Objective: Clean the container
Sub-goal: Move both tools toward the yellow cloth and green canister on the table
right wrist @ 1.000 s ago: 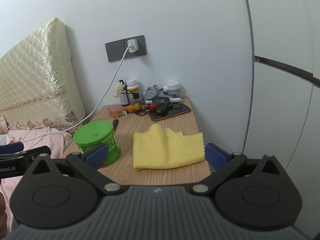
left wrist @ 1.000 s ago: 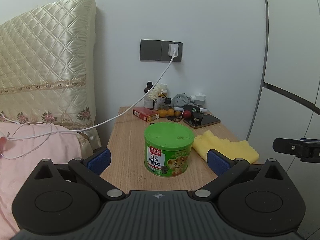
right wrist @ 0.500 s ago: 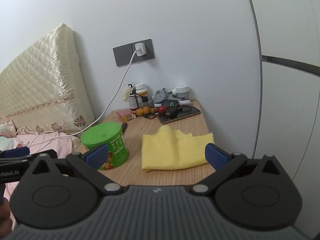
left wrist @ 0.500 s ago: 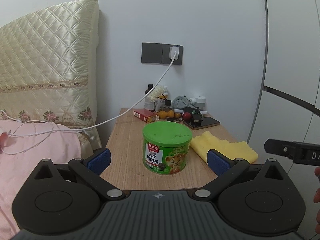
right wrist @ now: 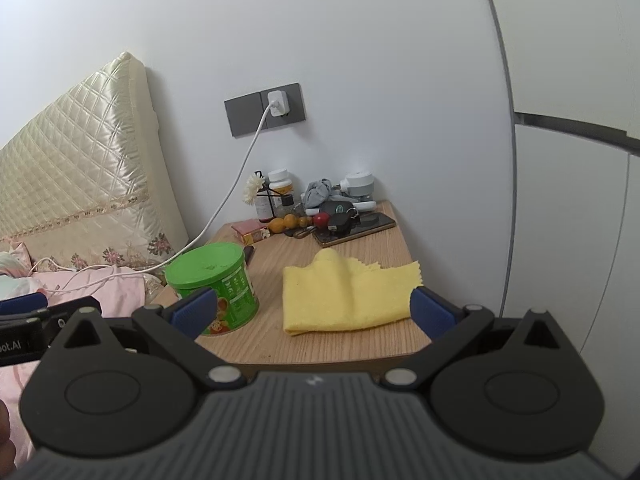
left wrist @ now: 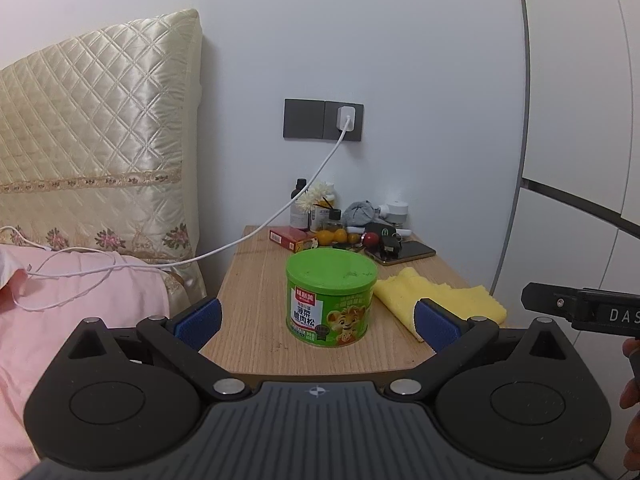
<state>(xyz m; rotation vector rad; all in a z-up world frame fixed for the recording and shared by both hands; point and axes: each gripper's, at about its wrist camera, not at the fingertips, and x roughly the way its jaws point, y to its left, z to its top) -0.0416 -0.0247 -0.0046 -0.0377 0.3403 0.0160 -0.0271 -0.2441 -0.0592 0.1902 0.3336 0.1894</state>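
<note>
low in the left wrist frame, your left gripper (left wrist: 316, 320) is hovering with its blue pads spread wide, holding nothing. just above it at the frame's centre, the green can (left wrist: 331, 298) is standing upright with its lid on, on the wooden bedside table (left wrist: 256, 288). the yellow cloth (left wrist: 440, 300) is lying just right of the can, while the other gripper's black tip is poking in at the right edge.

low in the right wrist frame, your right gripper (right wrist: 314, 310) is also gaping wide and gripping nothing. the cloth (right wrist: 344, 296) is sitting between its pads at centre, folded and flat on the table (right wrist: 280, 252). the can (right wrist: 212, 284) is standing left of centre, partly behind the left pad, apart from the cloth.
</note>
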